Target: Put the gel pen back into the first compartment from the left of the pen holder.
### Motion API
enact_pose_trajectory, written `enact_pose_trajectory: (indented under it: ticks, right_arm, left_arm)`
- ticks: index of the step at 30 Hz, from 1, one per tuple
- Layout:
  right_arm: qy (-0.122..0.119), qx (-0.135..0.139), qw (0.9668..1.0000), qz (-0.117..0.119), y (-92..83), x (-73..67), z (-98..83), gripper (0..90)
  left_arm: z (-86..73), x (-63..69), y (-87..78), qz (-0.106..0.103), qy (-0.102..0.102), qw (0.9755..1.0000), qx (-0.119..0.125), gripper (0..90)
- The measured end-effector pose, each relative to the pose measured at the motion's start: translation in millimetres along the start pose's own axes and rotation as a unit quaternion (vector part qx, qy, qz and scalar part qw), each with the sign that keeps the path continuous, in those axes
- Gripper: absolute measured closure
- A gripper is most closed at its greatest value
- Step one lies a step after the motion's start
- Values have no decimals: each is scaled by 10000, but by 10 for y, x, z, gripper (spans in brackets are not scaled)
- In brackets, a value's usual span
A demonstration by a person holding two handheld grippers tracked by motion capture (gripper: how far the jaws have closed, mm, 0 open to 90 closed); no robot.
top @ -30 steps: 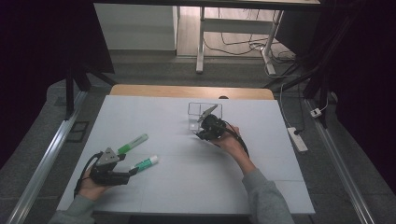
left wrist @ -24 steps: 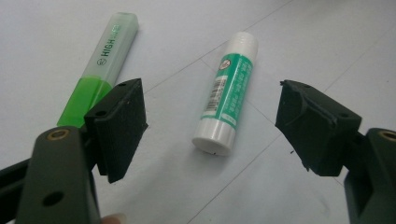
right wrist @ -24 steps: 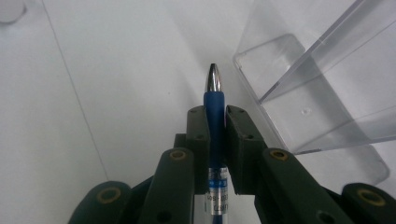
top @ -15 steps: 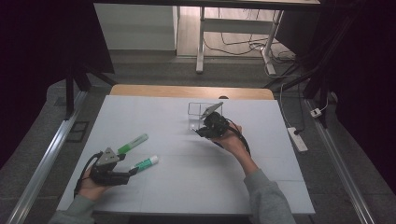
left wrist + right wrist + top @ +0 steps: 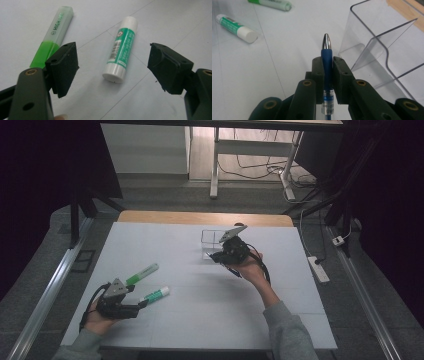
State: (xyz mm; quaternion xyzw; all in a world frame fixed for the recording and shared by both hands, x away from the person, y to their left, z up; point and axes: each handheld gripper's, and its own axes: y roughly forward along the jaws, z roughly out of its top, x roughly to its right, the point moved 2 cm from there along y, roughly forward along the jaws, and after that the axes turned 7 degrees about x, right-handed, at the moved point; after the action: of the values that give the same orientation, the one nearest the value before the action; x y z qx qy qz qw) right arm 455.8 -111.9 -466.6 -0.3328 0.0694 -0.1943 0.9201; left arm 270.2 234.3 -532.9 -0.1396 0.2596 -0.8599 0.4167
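While the right gripper (image 5: 327, 66), its jaws clamped on the blue pen (image 5: 326, 58), has lifted slightly beside the clear box (image 5: 384, 42), the drop-in looks near, and the left gripper (image 5: 112, 70) waits spread over the glue stick (image 5: 121, 48).

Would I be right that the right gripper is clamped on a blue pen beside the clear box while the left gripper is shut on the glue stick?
Not quite: the left gripper is open, with the glue stick lying untouched on the table beyond its jaws, as the left gripper view shows. The right gripper does clamp the blue pen beside the clear box.
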Motion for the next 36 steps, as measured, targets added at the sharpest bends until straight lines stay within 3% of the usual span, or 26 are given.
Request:
enact_pose_trajectory:
  ticks: [17,36]
  right_arm:
    - [143,610,9980,-113,-249,36,87,794]
    - [287,1154,9925,-286,-448,84,129,794]
  left_arm:
    - [0,3,2,-3,18,10000,-3,242]
    - [-2,7,6,-1,37,10000,-17,242]
